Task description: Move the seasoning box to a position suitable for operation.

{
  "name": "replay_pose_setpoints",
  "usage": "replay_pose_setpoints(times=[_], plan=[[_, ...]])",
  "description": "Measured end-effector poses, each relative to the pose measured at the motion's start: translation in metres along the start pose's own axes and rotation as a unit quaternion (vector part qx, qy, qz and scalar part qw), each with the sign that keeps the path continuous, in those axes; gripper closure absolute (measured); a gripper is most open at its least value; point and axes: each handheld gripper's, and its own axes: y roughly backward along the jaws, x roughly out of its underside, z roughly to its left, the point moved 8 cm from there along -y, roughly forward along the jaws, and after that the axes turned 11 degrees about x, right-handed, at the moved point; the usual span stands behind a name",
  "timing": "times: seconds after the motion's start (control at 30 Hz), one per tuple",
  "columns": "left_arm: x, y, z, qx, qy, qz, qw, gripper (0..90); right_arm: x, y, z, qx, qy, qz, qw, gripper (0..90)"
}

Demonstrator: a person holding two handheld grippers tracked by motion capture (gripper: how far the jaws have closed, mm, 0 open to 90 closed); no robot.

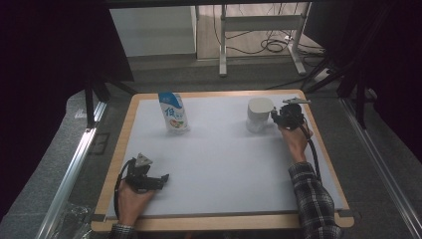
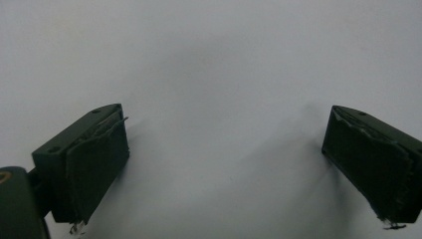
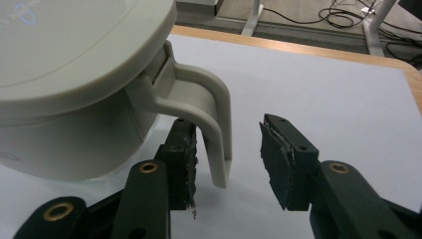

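A white lidded jug (image 1: pixel 259 113) stands at the back right of the white mat (image 1: pixel 224 164). My right gripper (image 1: pixel 273 117) is at its right side, and in the right gripper view the jug's handle (image 3: pixel 219 107) stands between the open jaws of that gripper (image 3: pixel 226 129). The handle is close to the left pad (image 3: pixel 188 159), with a gap to the right pad. My left gripper (image 1: pixel 162 179) rests low at the front left of the mat. Its jaws (image 2: pixel 226 119) are wide open over bare mat with nothing between them.
A white and blue pouch with printed fruit (image 1: pixel 173 113) stands upright at the back left of the mat. The mat lies on a wooden table (image 1: pixel 119 149). Beyond the far edge are desk legs (image 1: pixel 222 50) and floor cables (image 1: pixel 271 46).
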Motion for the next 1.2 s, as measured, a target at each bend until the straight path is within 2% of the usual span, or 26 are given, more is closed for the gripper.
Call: replay_pose_setpoints(times=[0.23,0.37,0.47,0.63,0.7,1.03,1.2], plan=[[0.0,0.0,0.0,0.0,0.0,0.0,1.0,4.0,0.001,-0.007,0.003,0.015,0.009,-0.003,0.9998,65.4],[0.0,0.0,0.0,0.0,0.0,0.0,1.0,4.0,-0.003,-0.008,0.009,0.019,0.019,-0.011,0.9996,75.0],[0.0,0.0,0.0,0.0,0.0,0.0,1.0,4.0,-0.003,-0.009,0.009,0.034,0.024,-0.018,0.999,77.6],[0.0,0.0,0.0,0.0,0.0,0.0,1.0,4.0,-0.003,-0.01,0.01,0.045,0.024,-0.027,0.9984,81.2],[0.0,0.0,0.0,0.0,0.0,0.0,1.0,4.0,-0.002,-0.01,0.01,0.04,0.017,-0.026,0.9987,81.3],[0.0,0.0,0.0,0.0,0.0,0.0,1.0,4.0,0.0,-0.003,0.008,0.032,0.016,-0.027,0.999,81.3],[0.0,0.0,0.0,0.0,0.0,0.0,1.0,4.0,-0.001,0.004,0.011,0.022,0.008,-0.031,0.9992,81.3]])
